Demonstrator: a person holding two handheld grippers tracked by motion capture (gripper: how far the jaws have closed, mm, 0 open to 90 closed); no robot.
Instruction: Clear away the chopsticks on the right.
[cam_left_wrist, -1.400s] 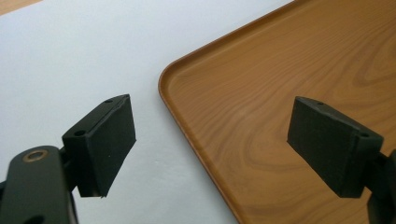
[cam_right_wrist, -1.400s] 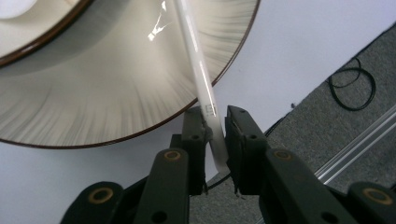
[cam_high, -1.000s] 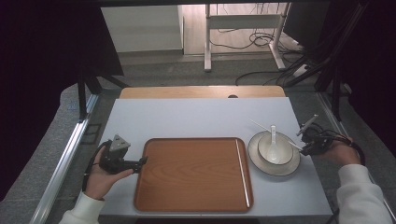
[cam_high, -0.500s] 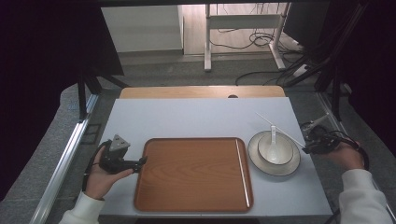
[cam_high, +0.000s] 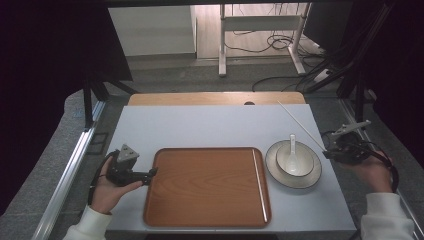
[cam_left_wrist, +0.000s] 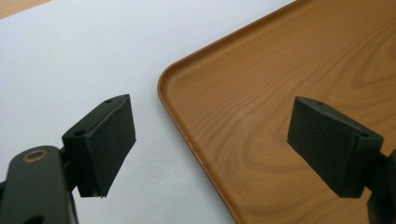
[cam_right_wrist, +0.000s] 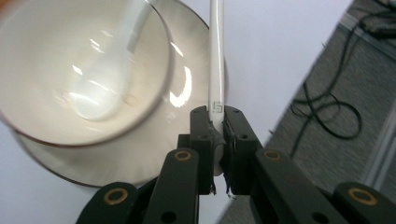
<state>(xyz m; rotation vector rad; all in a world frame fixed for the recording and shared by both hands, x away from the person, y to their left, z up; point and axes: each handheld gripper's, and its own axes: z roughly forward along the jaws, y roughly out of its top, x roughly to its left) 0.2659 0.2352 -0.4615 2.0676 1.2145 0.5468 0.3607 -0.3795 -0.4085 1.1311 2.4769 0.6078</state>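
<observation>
As chopstick (cam_right_wrist: 216, 70) overhangs plate (cam_right_wrist: 140, 158), right gripper (cam_right_wrist: 218, 135) clamped

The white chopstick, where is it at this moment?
The white chopstick is clamped in the right tool; in the high view it slants up over the table's right side, just right of the plate with the bowl.

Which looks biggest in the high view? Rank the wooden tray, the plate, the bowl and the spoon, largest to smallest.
1. wooden tray, by far the largest.
2. plate, round, right of the tray.
3. bowl, sitting on the plate.
4. spoon, standing in the bowl; only its handle is clear, so its full size is unsure.
</observation>
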